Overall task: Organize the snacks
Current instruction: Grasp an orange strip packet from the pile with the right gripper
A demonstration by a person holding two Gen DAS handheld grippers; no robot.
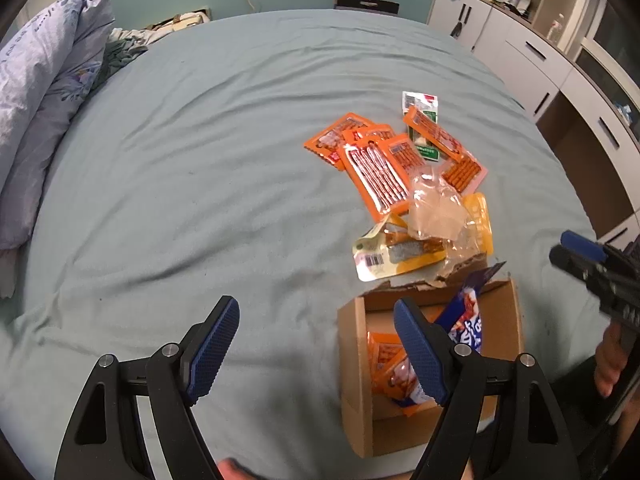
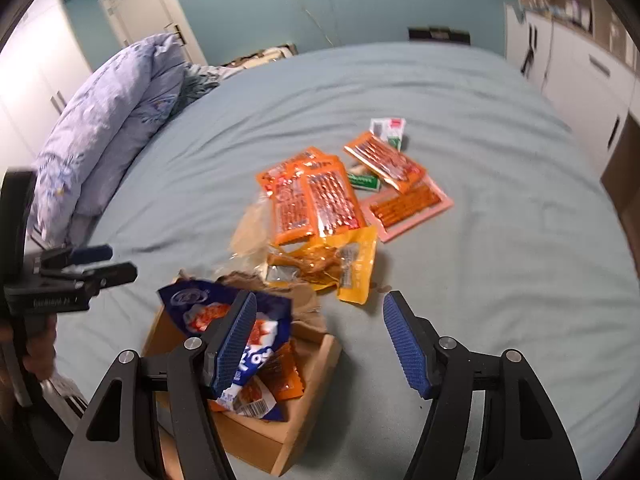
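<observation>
Both claws stand apart with nothing between their pads: the left claw [image 1: 316, 344] hangs at the bottom of its own view over bare sheet, and the right claw [image 2: 320, 340] sits low in its view with its left pad just in front of the blue bag. Beneath everything lies the bed [image 1: 208, 152], its soft, wrinkled sheet likely to give under any press, so a flat packet should be pinched by an edge, not scooped. Next in size, the cardboard box [image 1: 356, 380] at lower right of the left view looks stiff and light, with a ragged torn flap; its wall is the place to steady it. Inside it the blue bag [image 2: 188, 304] stands tilted, puffy and probably crinkly and slippery, best taken at its top seam, beside small orange packets. Mid-frame, the orange sausage packs [image 1: 376, 168] overlap in a loose pile; they seem thin, bendy and glossy, so a grip on a sealed border would suit. Just below them the yellow pouch [image 2: 352, 264] lies partly under crumpled clear plastic [image 1: 436, 208], which is flimsy and may drag along. Smallest, a green-and-white packet [image 1: 420, 104] peeks out at the pile's far edge. Only the left view shows the box floor clearly; the right view is blurred but shows the pink pack [image 2: 408, 204] whole and the pouch uncovered.
</observation>
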